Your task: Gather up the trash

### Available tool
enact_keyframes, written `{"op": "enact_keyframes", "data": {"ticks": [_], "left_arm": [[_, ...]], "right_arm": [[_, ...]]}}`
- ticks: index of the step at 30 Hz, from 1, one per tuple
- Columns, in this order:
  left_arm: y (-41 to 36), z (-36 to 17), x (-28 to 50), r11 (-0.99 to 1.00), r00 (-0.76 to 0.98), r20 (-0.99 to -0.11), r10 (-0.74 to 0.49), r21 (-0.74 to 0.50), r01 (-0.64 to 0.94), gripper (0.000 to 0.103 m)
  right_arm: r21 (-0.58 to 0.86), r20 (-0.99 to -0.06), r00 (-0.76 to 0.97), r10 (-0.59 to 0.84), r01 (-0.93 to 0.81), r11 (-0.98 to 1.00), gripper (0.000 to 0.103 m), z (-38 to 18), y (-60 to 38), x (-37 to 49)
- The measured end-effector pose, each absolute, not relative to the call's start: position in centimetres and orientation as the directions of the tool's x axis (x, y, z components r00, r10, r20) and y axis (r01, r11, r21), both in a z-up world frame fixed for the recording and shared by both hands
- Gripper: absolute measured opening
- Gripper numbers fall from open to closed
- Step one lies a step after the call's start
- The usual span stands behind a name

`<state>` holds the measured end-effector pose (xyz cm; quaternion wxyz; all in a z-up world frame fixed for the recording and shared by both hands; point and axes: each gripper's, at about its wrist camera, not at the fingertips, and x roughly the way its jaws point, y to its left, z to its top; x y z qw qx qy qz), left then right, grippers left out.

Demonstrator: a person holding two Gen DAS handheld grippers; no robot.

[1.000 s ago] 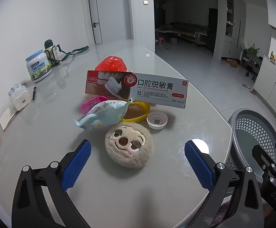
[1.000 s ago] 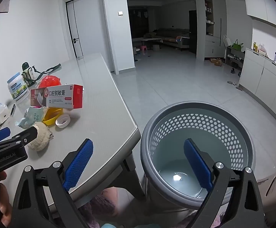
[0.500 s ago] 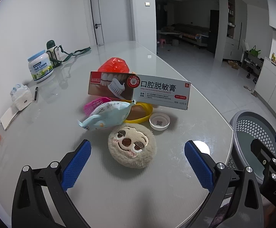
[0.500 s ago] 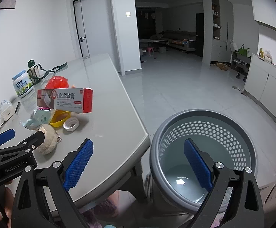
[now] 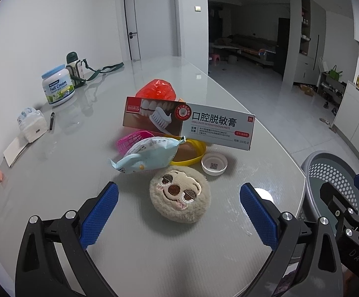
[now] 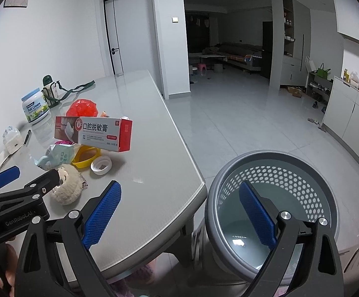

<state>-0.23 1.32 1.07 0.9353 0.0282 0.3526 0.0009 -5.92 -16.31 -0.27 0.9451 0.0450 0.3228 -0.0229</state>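
A toothpaste box (image 5: pixel 189 126) stands on a pile on the grey table (image 5: pixel 63 178): a pale blue wrapper (image 5: pixel 147 156), a yellow dish (image 5: pixel 191 151), a pink mesh piece (image 5: pixel 130 141), a white cap (image 5: pixel 214 166) and a red bag (image 5: pixel 158 91). A round plush toy (image 5: pixel 179 199) lies in front. My left gripper (image 5: pixel 177 215) is open and empty, just short of the plush. My right gripper (image 6: pixel 179 212) is open and empty, above the table corner and the grey perforated bin (image 6: pixel 290 180). The box also shows in the right wrist view (image 6: pixel 92 132).
A milk powder jar (image 5: pixel 58 85), a green-capped bottle with strap (image 5: pixel 74 64), a tissue pack (image 5: pixel 32 126), a pen (image 5: pixel 52 120) and a card (image 5: pixel 14 148) lie at the table's left. The bin (image 5: pixel 337 173) stands on the floor past the table's right corner.
Both grippers have risen and tilted a little; the pile and the bin sit lower in view. The left gripper has drifted slightly left, so the plush sits more to the right. Nothing was grasped.
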Motion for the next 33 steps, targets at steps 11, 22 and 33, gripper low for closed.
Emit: {"op": "enact_keyframes", "data": {"ticks": [11, 22, 33], "left_arm": [[1.44, 1.02, -0.09, 0.998, 0.751, -0.66, 0.021, 0.052, 0.019, 0.097], [1.54, 0.99, -0.03, 0.999, 0.75, -0.661, 0.019, 0.051, 0.02, 0.097], [1.54, 0.96, -0.05, 0.998, 0.75, -0.661, 0.02, 0.052, 0.019, 0.097]], "right_arm": [[0.071, -0.612, 0.791, -0.018, 0.078, 0.994, 0.092, -0.19, -16.51, -6.08], [0.078, -0.611, 0.792, -0.016, 0.081, 0.994, 0.092, -0.22, -16.7, -6.15], [0.079, -0.613, 0.79, -0.017, 0.083, 0.993, 0.092, -0.18, -16.75, -6.12]]}}
